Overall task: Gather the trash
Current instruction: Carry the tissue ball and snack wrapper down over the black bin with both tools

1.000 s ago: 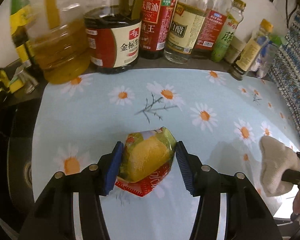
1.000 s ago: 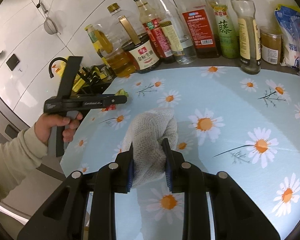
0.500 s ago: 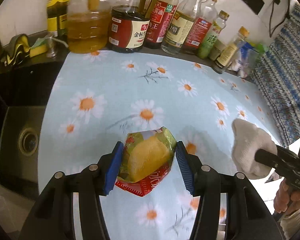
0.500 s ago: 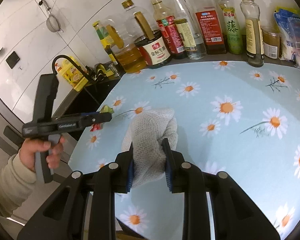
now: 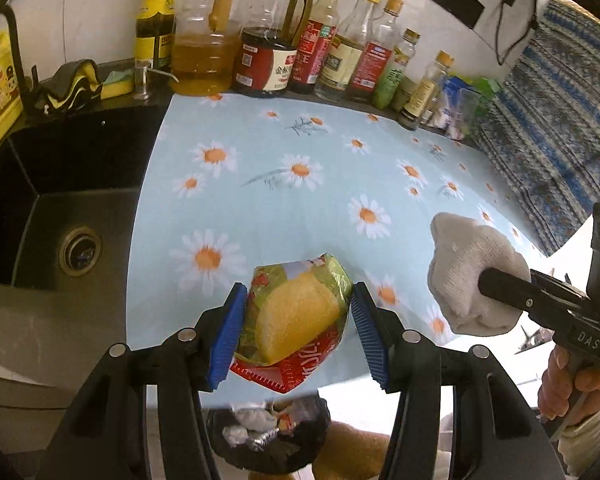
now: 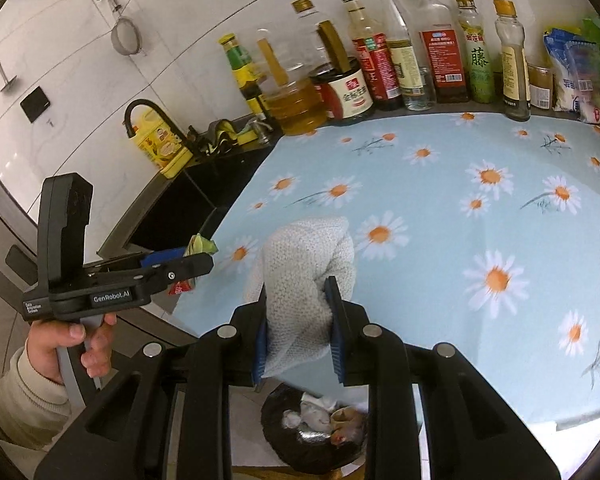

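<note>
Carrying trash to bin [image 6: 314,432]: left gripper [image 5: 298,330] jaws clamped on snack wrapper [image 5: 296,320]; right gripper [image 6: 298,330] jaws clamped on cloth wad [image 6: 306,276]. Next: position above bin, release.

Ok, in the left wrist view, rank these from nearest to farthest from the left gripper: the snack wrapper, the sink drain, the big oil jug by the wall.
1. snack wrapper, held between the fingers of the left gripper.
2. sink drain, off to the left, down in the dark basin.
3. oil jug, far back in the bottle row against the wall.
</note>
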{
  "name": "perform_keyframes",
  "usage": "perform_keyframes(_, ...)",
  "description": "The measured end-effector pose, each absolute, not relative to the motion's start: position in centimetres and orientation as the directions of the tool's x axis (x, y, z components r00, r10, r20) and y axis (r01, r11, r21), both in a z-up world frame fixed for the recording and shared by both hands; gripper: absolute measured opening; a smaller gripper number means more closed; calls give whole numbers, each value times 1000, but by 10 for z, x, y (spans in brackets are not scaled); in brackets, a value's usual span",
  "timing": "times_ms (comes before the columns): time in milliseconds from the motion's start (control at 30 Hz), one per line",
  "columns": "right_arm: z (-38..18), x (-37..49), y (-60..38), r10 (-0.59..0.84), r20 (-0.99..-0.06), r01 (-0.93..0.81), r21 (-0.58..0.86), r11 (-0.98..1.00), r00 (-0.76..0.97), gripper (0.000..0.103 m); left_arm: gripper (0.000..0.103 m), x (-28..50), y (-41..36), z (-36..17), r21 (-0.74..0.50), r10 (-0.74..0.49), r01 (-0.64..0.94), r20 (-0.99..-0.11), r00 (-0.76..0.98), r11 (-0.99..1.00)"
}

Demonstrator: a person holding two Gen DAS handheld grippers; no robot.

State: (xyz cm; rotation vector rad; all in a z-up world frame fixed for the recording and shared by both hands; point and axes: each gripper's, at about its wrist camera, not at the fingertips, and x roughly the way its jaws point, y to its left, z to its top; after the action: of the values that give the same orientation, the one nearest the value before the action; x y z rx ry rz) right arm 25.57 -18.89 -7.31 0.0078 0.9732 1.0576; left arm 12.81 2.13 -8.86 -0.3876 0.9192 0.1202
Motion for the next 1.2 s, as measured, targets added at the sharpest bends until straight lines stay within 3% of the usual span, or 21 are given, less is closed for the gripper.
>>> perform_keyframes(500, -85, 150, -190, 700, -699, -699, 427, 574, 148, 26, 52, 45, 14, -110, -336, -135, -218, -773, 620, 916)
perform_keyframes(1200, -171, 109, -184, 582, -812, -620, 442, 648, 31, 27, 52, 10, 10, -195, -365, -219, -261, -863, 456, 894)
